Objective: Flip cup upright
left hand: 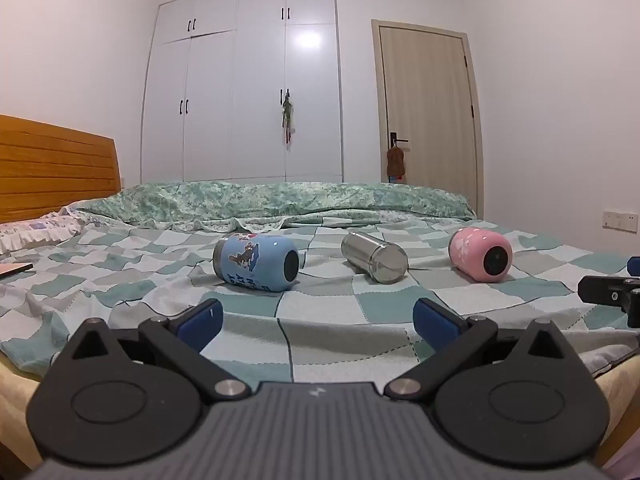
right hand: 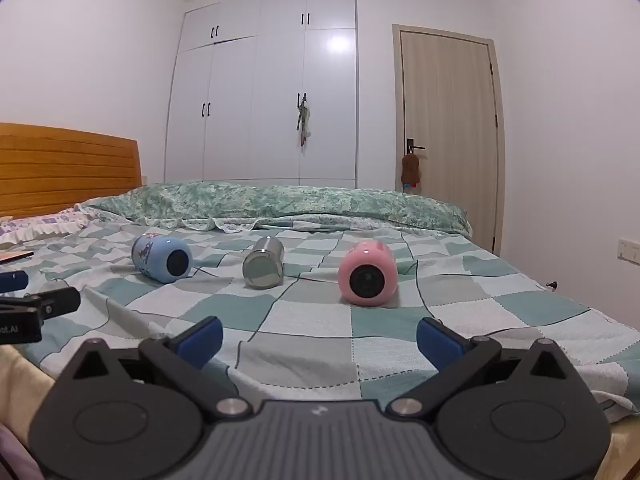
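Left wrist view: the left gripper [left hand: 316,318] hangs low over the near edge of the bed [left hand: 320,320], its blue-padded fingers [left hand: 200,318] spread wide with nothing between them. Three cups lie on their sides on the checked blanket [left hand: 120,280], well apart from the gripper. The blue cup [left hand: 256,262] lies left of centre, dark base toward the camera, printed side up. The steel cup [left hand: 374,257] lies near it to the right, its flat end angled toward the camera. The pink cup [left hand: 480,255] lies farthest right, its dark base facing the camera. Part of the right gripper [left hand: 610,292] enters at the right edge. A green quilt [left hand: 280,200] is bunched along the far side of the bed; a wooden headboard [left hand: 56,168], white wardrobe [left hand: 244,88] and door [left hand: 430,108] stand behind.

Right wrist view: the right gripper [right hand: 318,340] sits at the bed's near edge, fingers [right hand: 438,344] likewise spread and holding nothing. The pink cup [right hand: 368,274] lies on its side almost straight ahead, base toward the camera. The steel cup [right hand: 263,263] lies to its left, and the blue cup [right hand: 162,258] farther left; none touch. The left gripper [right hand: 36,304] shows at the left edge.
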### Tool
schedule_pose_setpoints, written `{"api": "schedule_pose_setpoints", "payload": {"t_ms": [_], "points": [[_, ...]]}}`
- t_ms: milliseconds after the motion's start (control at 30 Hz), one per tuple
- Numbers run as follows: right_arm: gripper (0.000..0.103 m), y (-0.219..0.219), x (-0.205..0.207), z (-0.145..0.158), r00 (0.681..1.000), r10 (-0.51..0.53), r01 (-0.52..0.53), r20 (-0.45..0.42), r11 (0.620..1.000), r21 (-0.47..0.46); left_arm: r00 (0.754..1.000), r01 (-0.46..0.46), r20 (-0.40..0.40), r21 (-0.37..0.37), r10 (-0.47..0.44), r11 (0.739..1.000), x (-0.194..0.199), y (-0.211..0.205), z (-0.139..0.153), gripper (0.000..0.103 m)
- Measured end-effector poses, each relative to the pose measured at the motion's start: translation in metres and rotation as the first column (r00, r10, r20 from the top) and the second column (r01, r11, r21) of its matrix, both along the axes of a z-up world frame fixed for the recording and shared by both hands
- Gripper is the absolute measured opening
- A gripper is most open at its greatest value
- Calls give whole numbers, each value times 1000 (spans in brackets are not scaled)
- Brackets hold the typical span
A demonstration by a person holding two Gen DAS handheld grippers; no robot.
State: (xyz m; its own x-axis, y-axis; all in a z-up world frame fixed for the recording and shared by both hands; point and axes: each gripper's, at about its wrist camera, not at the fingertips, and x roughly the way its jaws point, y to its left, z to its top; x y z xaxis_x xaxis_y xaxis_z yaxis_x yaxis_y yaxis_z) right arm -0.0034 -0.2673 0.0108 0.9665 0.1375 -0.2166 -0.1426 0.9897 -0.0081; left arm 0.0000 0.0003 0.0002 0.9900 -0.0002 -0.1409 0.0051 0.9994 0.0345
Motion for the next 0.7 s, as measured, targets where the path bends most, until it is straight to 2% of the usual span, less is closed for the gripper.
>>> {"api": "schedule_pose_setpoints", "payload": {"t_ms": [700], "points": [[103, 0, -2, 0, 1000, -3, 3, 12, 1000, -6, 1000, 2, 17, -6, -2, 1000, 1, 0, 0, 103]]}}
